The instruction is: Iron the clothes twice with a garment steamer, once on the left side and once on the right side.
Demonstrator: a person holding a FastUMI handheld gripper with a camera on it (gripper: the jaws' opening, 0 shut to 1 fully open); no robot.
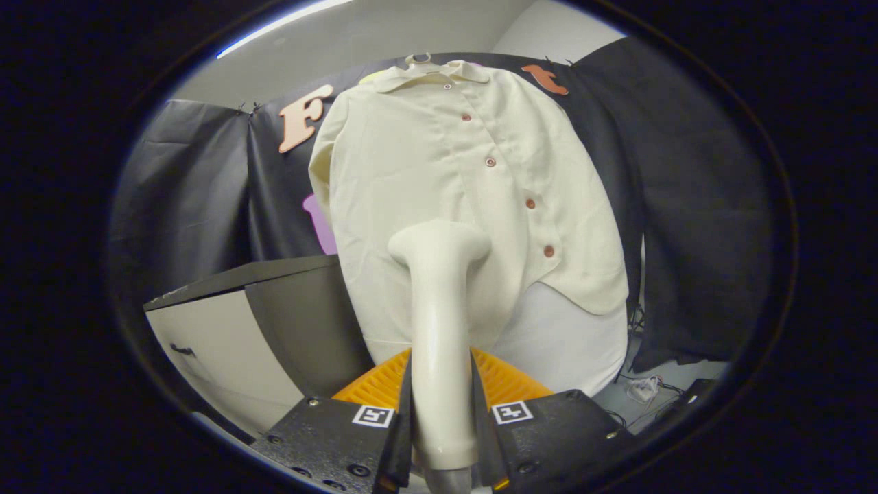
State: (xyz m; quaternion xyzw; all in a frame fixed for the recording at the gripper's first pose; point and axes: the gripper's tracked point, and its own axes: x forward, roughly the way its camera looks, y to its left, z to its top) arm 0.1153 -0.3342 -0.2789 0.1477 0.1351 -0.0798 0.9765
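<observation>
- A cream shirt (439, 192) is hung from a hanger (417, 60) against the booth wall, directly beyond the fingers.
- A cabinet (240, 329) is located beside the shirt's lower hem.
- The steamer (439, 329) is held upright, its head placed at the shirt's lower front.
- The gripper (441, 418) is closed on the steamer handle, with both fingers pressed against it.

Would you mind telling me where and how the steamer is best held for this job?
By its long straight handle, as now: the gripper is shut on the steamer with a finger on either side of the shaft. It narrows there and runs along the fingers, so the flared head points at the shirt beyond.
</observation>
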